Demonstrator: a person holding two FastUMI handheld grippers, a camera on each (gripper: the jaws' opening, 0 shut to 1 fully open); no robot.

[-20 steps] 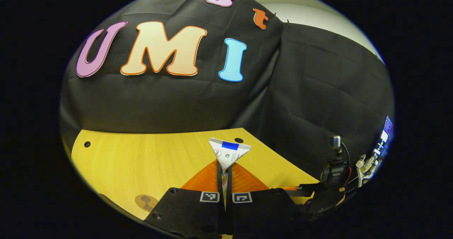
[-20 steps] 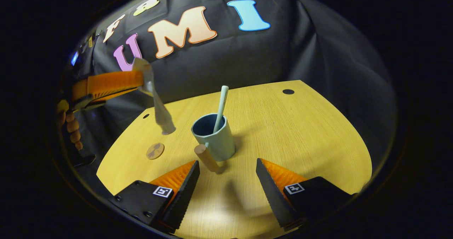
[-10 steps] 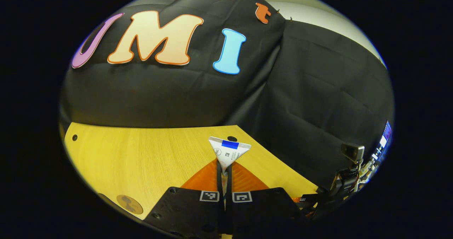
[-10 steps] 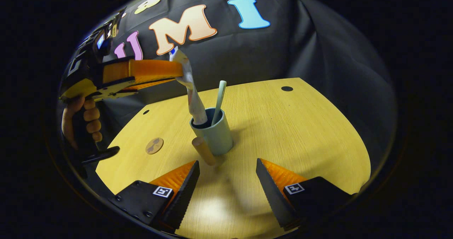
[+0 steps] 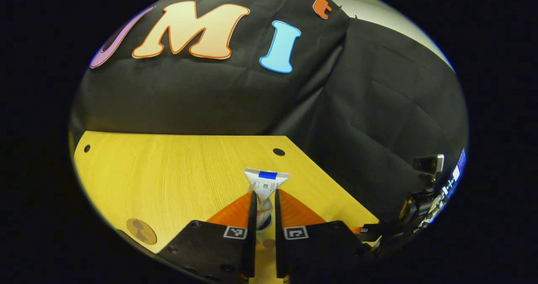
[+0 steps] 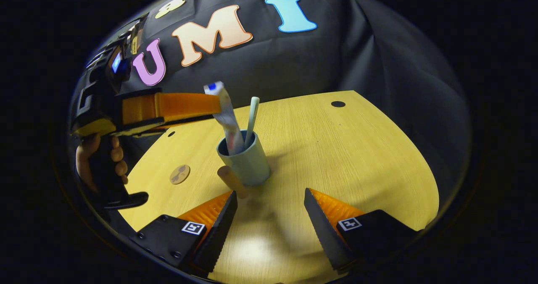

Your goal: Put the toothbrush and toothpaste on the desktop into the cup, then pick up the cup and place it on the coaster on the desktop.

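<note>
Two jaws flanking toothpaste [image 5: 266, 183]

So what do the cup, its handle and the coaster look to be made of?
The cup: matte blue-grey, no glare, probably plastic or glazed ceramic; can't tell which. Its handle: a tan peg, seemingly wood or bamboo. The coaster: thin brown disc with a darker mark, possibly cork or wood.
</note>
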